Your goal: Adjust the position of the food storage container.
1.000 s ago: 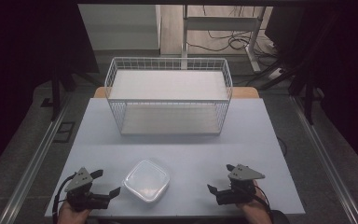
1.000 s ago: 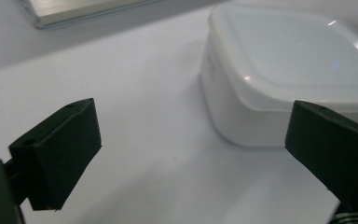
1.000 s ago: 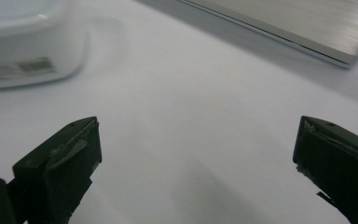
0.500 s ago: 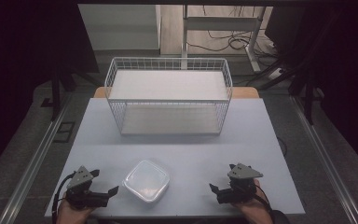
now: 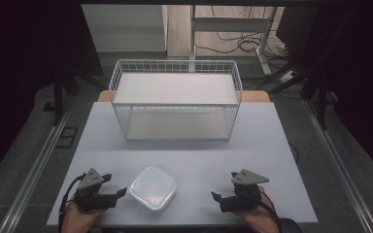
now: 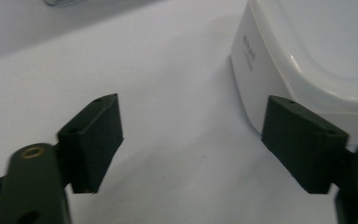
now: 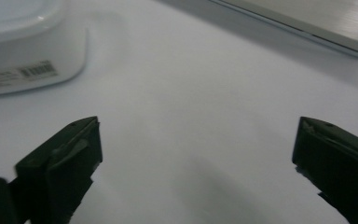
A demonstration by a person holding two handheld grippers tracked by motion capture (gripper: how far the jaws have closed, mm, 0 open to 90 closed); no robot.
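Looking along the left gripper (image 6: 193, 140), jaws wide, one pad sat just beside the white container (image 6: 317, 51), while overhead the right gripper (image 5: 218, 198), equally wide, stayed well apart.

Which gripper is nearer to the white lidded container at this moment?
Left. The left gripper sits just beside the white lidded container, jaws open, apparently not touching it. The right gripper is farther off on the container's other side, also open.
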